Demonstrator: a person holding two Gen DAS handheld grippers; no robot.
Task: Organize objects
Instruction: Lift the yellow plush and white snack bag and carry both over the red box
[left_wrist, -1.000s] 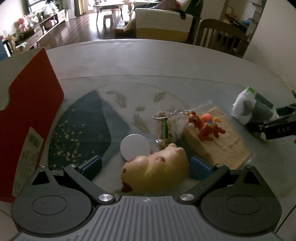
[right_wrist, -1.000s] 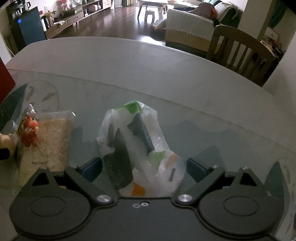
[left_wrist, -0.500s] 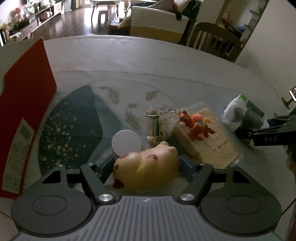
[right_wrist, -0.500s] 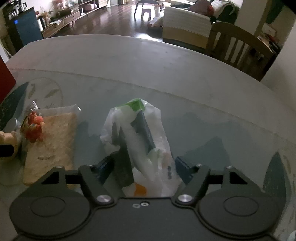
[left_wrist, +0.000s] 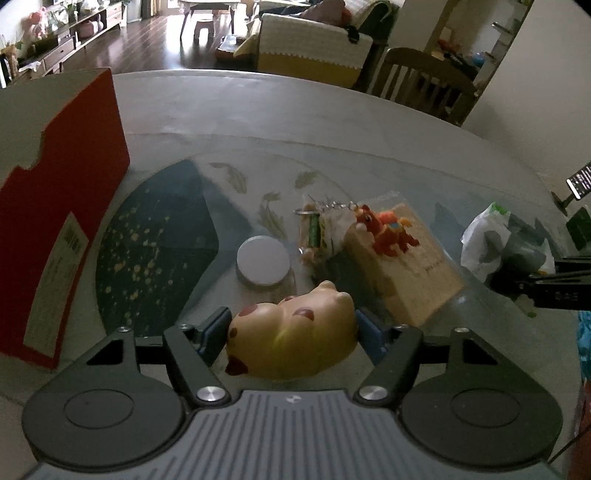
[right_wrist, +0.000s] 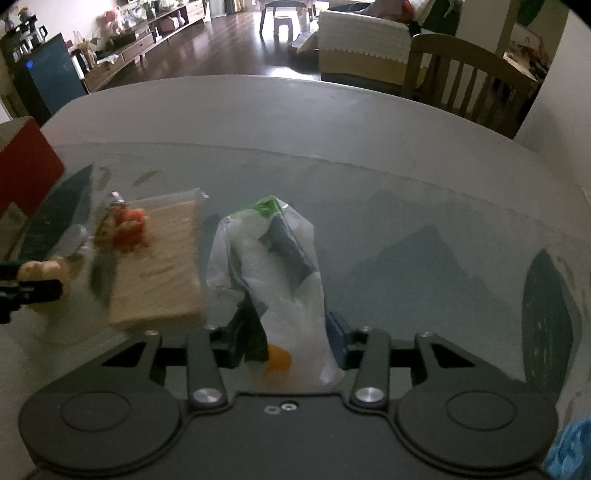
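- I had the soft yellow squeeze toy with red cheek spots (left_wrist: 291, 332) pinched between the blue pads of my left gripper (left_wrist: 291, 326), which was closed onto its flanks; the toy sat low over the glass-topped round table (left_wrist: 332, 122), and I could not tell whether it had cleared the surface.
- My right gripper (right_wrist: 286, 332) was closed on the crumpled white plastic bag with green and dark print (right_wrist: 273, 273), squeezing its near end while the rest stood up in front of me.
- Just ahead of the toy lay a flat white round lid (left_wrist: 263, 258), then a small clear packet on a key ring (left_wrist: 321, 229), and an orange toy horse (left_wrist: 388, 230) resting on a tan cellophane-wrapped slab (left_wrist: 410, 269).
- A tall red cardboard box (left_wrist: 62, 206) stood at the left edge, well apart from the cluster.
- I judged both grasps made and the carry step in hand.
- The next move called for lifting each piece clear and taking it to the box, likely the destination, keeping the toy from slipping out of the pads.
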